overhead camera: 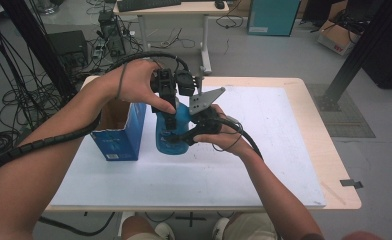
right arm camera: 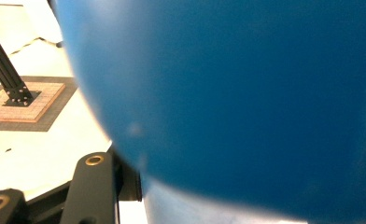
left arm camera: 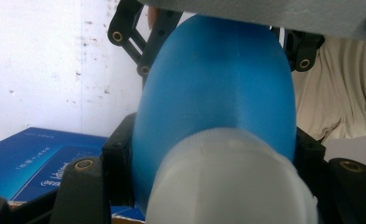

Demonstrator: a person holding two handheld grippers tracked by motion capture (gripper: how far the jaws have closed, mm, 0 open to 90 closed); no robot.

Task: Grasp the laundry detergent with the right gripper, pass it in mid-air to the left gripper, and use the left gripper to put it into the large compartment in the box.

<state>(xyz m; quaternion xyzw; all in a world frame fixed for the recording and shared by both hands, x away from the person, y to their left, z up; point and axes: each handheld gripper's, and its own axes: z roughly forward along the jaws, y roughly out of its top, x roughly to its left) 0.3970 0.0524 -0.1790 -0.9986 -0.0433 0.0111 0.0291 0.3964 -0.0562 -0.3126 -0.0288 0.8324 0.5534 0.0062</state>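
The blue bottle (overhead camera: 170, 131) was clamped by the jaws of both grippers; the open blue box (overhead camera: 120, 131) stood at its nine o'clock, contents hidden.

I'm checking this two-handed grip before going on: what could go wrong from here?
Both grippers clamp the smooth blue bottle: the left gripper from above, the right gripper from the side. Its rounded wall could slip or twist. The open blue box stands close beside it and could get knocked.

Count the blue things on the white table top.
2: a blue bottle upright at the middle, clamped by both grippers, and an open blue box just left of it. Others may be hidden inside the box.
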